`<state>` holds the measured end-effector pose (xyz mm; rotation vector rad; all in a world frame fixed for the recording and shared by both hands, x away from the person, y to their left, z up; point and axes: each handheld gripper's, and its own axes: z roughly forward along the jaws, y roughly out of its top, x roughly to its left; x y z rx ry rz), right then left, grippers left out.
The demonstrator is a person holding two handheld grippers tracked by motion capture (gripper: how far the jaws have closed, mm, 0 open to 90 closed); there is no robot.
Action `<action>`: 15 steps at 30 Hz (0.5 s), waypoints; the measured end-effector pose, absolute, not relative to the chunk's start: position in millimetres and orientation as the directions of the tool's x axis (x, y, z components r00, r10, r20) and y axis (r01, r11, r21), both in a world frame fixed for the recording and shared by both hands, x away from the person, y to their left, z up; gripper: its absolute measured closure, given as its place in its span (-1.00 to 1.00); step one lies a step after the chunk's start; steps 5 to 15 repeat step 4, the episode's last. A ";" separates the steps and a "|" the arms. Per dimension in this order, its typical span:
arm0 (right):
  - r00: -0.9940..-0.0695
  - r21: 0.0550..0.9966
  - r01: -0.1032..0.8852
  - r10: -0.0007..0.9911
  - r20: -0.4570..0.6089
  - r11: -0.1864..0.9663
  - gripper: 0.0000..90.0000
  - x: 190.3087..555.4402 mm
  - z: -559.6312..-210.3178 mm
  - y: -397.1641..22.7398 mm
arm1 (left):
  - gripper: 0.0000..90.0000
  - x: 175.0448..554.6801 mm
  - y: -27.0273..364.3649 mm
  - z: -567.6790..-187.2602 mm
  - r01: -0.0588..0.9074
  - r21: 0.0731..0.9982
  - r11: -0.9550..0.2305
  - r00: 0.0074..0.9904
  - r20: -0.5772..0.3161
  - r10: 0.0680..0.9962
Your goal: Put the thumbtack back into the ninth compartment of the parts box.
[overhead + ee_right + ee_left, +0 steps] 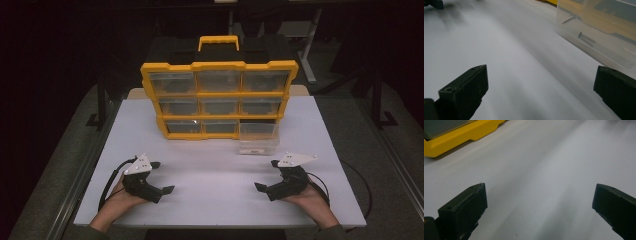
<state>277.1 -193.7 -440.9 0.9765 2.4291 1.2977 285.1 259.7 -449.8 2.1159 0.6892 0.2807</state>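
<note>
Right hand-held gripper (264,175) near clear drawer (258,145).

No lettering, brand, number or sign can be read anywhere; a small dark mark sits on the front of the clear drawer (258,145) pulled out of the yellow organiser (218,100), but it is too small and blurred to make out.

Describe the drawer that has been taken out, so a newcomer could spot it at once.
Start at the yellow organizer standing at the middle of the white table. Its bottom right slot is dark and open; just in front of that slot, on the table, sits the clear drawer. Unlike the eight drawers in the frame, it stands free, and the right gripper view shows a few dark screws inside.
</note>
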 end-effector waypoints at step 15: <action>-0.754 0.795 0.457 0.648 0.107 0.400 -1.00 276.3 -442.5 -193.5 | -1.00 286.7 259.2 -451.6 0.379 0.784 -0.492 0.817 -0.034 0.575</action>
